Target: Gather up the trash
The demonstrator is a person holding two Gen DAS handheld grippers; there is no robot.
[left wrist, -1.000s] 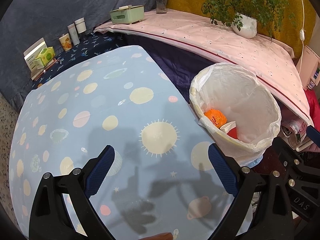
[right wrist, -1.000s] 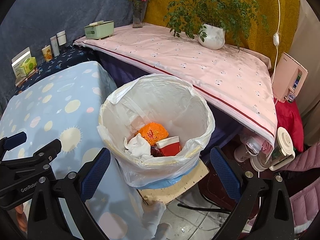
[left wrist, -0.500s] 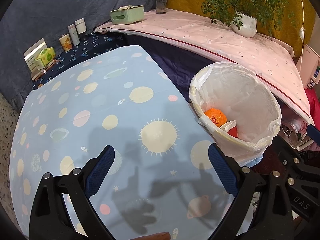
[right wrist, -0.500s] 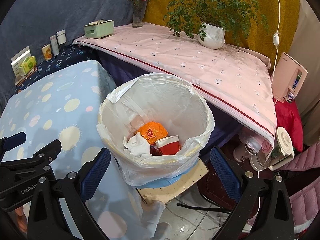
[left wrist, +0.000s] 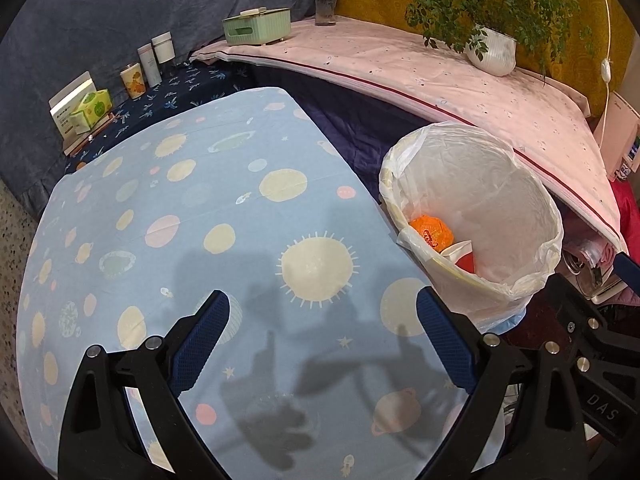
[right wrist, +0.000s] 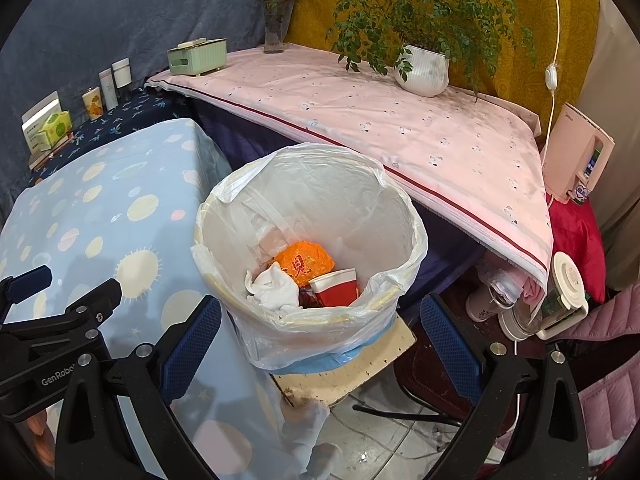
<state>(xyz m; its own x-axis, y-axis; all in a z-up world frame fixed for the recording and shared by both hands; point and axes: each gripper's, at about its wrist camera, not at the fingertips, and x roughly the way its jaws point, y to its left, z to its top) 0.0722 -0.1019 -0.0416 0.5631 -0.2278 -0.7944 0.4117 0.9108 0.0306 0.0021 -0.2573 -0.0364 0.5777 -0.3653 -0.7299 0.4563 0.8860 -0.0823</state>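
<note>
Both claws, left claw [left wrist: 322, 334] and right claw [right wrist: 320, 332], gape wide and empty; with the trash [right wrist: 304, 276] lying inside the lined bin [right wrist: 412, 216] beside the table [left wrist: 180, 216], scan the tabletop for leftovers.

Right gripper [right wrist: 320, 330] spread wide, empty; bin [right wrist: 412, 236] beyond

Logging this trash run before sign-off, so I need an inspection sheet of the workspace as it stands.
Surface: blue planet-print tablecloth, no loose trash seen.
Job's things: lined trash bin holds orange wrapper, white tissue, red paper cup.
Clutter: tissue box, green box, canisters.
Grippers: left gripper and right gripper open, empty.
Cables: white cord with switch.
Surroundings: potted plant, flower vase, pink-covered counter.
</note>
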